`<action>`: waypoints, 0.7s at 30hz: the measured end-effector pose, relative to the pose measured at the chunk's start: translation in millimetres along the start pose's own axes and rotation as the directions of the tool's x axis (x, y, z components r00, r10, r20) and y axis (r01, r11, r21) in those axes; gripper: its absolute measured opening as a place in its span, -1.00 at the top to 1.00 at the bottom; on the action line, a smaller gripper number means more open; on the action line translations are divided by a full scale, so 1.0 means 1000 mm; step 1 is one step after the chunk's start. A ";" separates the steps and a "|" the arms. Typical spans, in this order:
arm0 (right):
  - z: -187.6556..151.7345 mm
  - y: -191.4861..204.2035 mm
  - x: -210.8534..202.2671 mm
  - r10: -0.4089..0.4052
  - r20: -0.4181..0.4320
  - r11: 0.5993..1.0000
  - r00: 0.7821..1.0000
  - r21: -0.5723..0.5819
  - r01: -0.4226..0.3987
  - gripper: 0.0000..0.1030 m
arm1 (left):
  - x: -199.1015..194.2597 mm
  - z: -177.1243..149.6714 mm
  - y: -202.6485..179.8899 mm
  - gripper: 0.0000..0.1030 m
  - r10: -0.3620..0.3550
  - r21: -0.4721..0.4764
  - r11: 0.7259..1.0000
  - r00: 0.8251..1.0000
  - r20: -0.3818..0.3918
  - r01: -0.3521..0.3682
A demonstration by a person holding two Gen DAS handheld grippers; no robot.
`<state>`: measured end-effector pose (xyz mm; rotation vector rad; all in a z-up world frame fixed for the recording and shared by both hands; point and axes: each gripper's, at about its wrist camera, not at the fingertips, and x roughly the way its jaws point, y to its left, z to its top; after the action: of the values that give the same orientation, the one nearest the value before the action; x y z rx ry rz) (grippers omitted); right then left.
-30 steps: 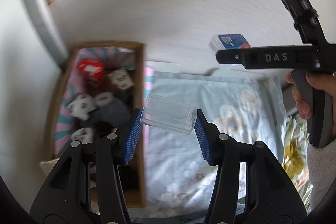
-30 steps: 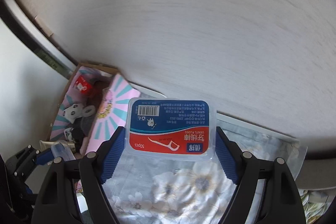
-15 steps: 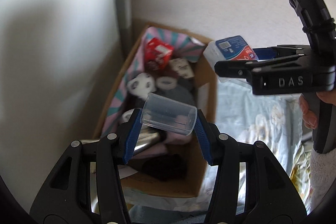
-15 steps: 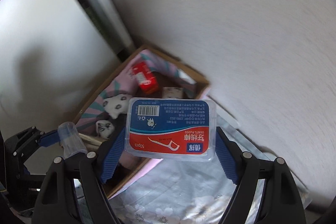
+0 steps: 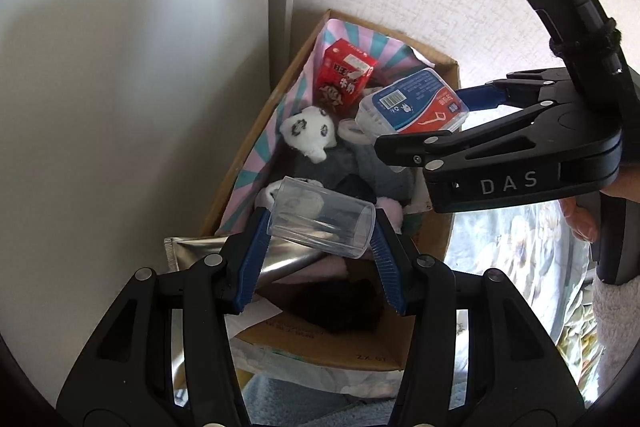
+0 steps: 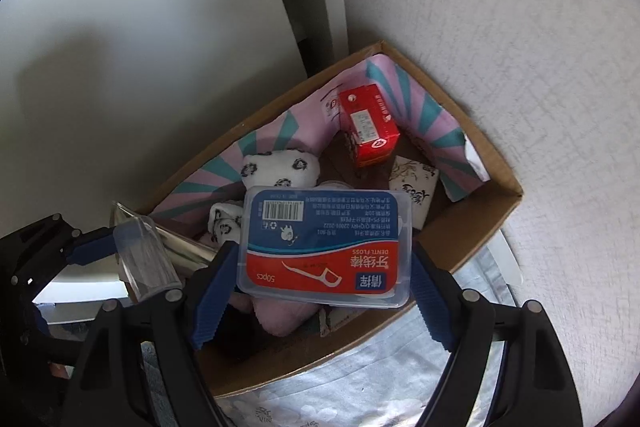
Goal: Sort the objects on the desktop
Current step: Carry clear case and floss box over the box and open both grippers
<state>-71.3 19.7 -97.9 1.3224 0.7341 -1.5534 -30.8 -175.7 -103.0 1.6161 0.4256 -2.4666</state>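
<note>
Against the corner where a smooth pale wall meets a rough textured one, a brown cardboard box sits open-topped, its inner walls lined with a pink sheet printed with teal rays. Its near rim rests on a pale blue floral cloth, soft and slightly wrinkled. The box is crowded: dark and grey soft fabric fills the middle, a crinkled silver foil pouch pokes over the near-left rim, and a white plush piece with black prints lies by the lined wall. A red rectangular carton stands tilted in the far corner, with a small white printed square just beside it. Little bare floor of the box shows; free room is mostly above the contents.

Over the box's middle, the right gripper points steeply down, its ribbed blue pads spread wide and pressed on the short ends of a flat, round-cornered clear plastic dental floss box with a blue-and-red label. A hand holds its handle.

Nearer the box's near-left corner, the left gripper has its pads closed partway on the two ends of a clear cylindrical plastic cup, held lying sideways above the foil pouch and soft items, well clear of the cardboard rim.
</note>
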 end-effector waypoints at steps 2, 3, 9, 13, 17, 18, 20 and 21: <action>0.002 -0.001 0.004 0.004 -0.012 1.000 1.000 -0.007 -0.004 -0.52 | 0.001 -0.001 0.000 0.08 -0.004 -0.004 1.000 1.000 -0.004 0.004; 0.002 0.000 0.005 0.005 -0.018 1.000 1.000 -0.009 -0.005 -0.52 | 0.002 -0.001 0.000 0.06 -0.005 -0.004 1.000 1.000 -0.008 0.005; 0.001 0.003 0.019 0.013 -0.079 1.000 0.997 -0.027 -0.015 -0.72 | 0.002 -0.003 0.000 -0.99 -0.069 -0.049 0.996 0.998 -0.010 0.068; -0.002 0.000 0.019 0.019 -0.045 1.000 0.999 -0.023 -0.020 -0.99 | -0.002 -0.004 -0.012 -1.00 0.000 0.037 0.999 1.000 0.001 0.000; -0.002 -0.008 0.012 -0.014 -0.012 1.000 1.000 0.019 0.014 -0.99 | -0.002 -0.005 -0.014 -1.00 0.024 0.059 0.998 1.000 -0.011 -0.024; -0.002 -0.010 0.009 -0.012 -0.004 0.999 1.000 0.032 0.012 -0.99 | -0.002 -0.005 -0.014 -1.00 0.018 0.056 0.998 1.000 -0.016 -0.017; -0.003 -0.016 0.001 -0.002 0.012 0.998 1.000 0.064 0.001 -0.99 | -0.004 -0.004 -0.013 -1.00 0.001 0.056 0.998 1.000 -0.027 0.001; -0.005 -0.019 -0.004 0.003 0.020 0.997 1.000 0.078 -0.005 -0.99 | -0.006 -0.003 -0.013 -1.00 -0.001 0.059 0.998 1.000 -0.028 0.003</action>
<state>-86.4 32.1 -97.6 1.3620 0.6636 -1.6038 -29.6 -162.4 -96.6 1.6755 0.3612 -2.4835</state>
